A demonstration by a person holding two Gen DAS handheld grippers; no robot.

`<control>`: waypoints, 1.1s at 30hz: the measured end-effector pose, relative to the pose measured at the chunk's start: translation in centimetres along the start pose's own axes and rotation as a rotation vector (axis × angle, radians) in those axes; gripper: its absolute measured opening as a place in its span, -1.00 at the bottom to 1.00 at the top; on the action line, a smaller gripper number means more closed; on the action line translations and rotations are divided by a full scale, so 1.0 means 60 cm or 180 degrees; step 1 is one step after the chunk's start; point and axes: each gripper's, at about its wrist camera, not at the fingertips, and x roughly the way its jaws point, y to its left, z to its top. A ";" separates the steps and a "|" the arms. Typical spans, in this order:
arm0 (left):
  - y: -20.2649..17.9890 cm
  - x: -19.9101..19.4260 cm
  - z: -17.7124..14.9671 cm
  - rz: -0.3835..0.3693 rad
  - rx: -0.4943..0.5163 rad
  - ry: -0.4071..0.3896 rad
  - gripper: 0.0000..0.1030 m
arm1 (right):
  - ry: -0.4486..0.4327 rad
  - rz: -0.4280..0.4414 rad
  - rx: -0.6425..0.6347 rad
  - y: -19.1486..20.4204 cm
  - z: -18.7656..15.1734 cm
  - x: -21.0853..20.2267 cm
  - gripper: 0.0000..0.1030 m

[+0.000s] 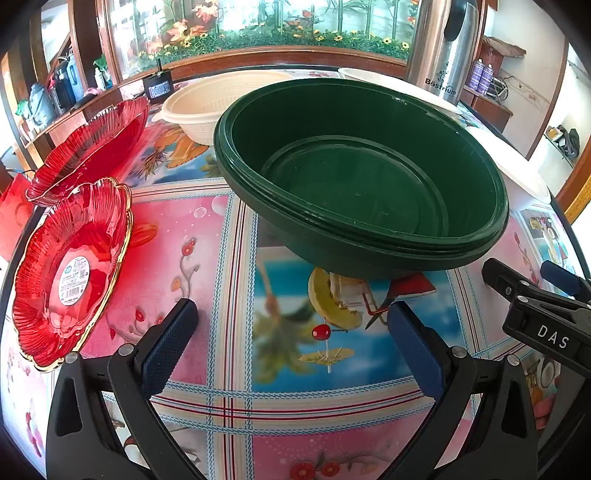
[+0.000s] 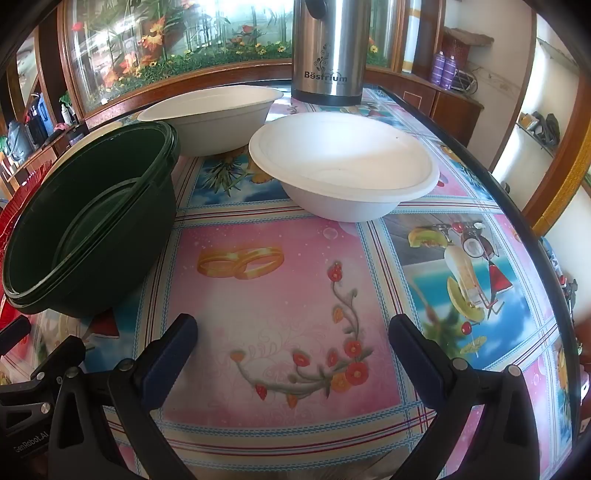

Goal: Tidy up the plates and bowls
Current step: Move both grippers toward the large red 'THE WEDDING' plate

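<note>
A stack of dark green bowls [image 1: 362,184] stands in the middle of the table, just beyond my left gripper [image 1: 291,332], which is open and empty. Two red glass plates lie at the left: a near one [image 1: 70,269] with a label and a far one [image 1: 92,144]. A cream bowl [image 1: 218,99] sits behind the green stack. In the right wrist view my right gripper [image 2: 291,339] is open over bare cloth, with the green bowls [image 2: 92,225] to its left, a white bowl [image 2: 343,166] ahead and a second white bowl [image 2: 214,118] further back.
A steel thermos [image 2: 327,48] stands at the back of the table [image 2: 273,295]. The table edge [image 2: 532,236] curves along the right. A wooden cabinet with flower-print glass [image 1: 258,33] closes the far side. My right gripper's fingers [image 1: 532,291] show at the left view's right edge.
</note>
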 end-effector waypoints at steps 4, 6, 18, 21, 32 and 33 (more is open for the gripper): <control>0.002 0.000 0.000 -0.0001 -0.0005 0.0000 1.00 | -0.0002 0.0005 0.0004 0.000 0.001 0.001 1.00; 0.002 0.000 0.000 0.0001 -0.0004 0.0000 1.00 | -0.0004 0.0005 0.0003 0.000 0.001 0.002 1.00; 0.001 0.000 0.000 0.0016 -0.0010 0.0008 1.00 | -0.0004 0.0005 0.0004 -0.001 0.004 0.005 1.00; 0.003 0.001 0.000 -0.0020 0.0042 0.0029 1.00 | -0.0004 0.0005 0.0004 -0.001 0.004 0.006 1.00; 0.040 -0.077 0.000 0.0036 -0.0031 0.0040 0.99 | 0.0066 0.0114 -0.0221 0.029 -0.014 -0.058 0.99; 0.045 -0.087 0.001 0.0023 -0.0060 0.0035 0.99 | 0.0047 0.0114 -0.0267 0.035 -0.009 -0.066 0.99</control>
